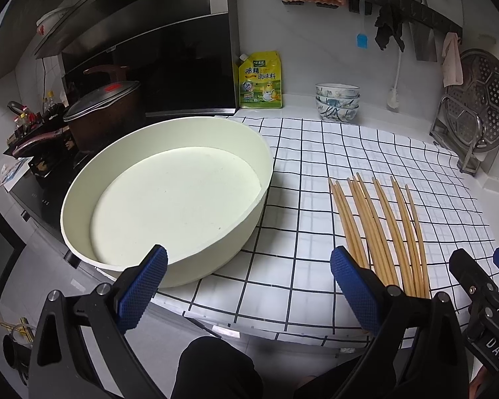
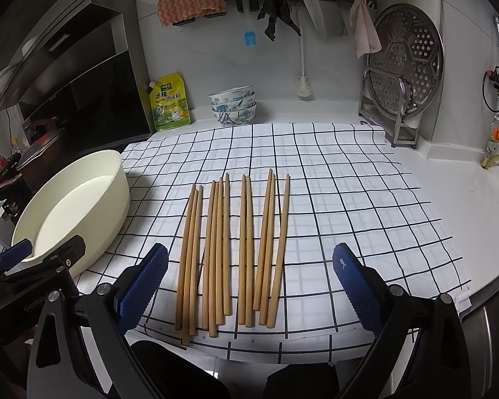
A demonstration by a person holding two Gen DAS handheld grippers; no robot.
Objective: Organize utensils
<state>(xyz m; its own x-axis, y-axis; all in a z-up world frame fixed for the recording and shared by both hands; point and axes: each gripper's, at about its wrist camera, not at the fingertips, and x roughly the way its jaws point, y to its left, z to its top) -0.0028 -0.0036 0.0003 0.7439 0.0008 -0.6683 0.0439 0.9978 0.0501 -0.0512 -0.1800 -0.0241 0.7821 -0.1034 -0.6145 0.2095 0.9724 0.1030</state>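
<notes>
Several wooden chopsticks (image 2: pixel 236 249) lie side by side on a white black-checked cloth (image 2: pixel 349 199); they also show in the left wrist view (image 1: pixel 382 229). A round cream basin (image 1: pixel 169 199), empty, stands left of them, seen too in the right wrist view (image 2: pixel 80 206). My left gripper (image 1: pixel 249 286) is open, held near the front edge between the basin and the chopsticks. My right gripper (image 2: pixel 251 286) is open, held just in front of the chopsticks' near ends, touching nothing.
Stacked patterned bowls (image 2: pixel 233 106) and a yellow seasoning pouch (image 2: pixel 169 103) stand at the back wall. A steel steamer plate in a rack (image 2: pixel 402 76) is at the back right. A pot with a lid (image 1: pixel 106 113) sits on the stove at left.
</notes>
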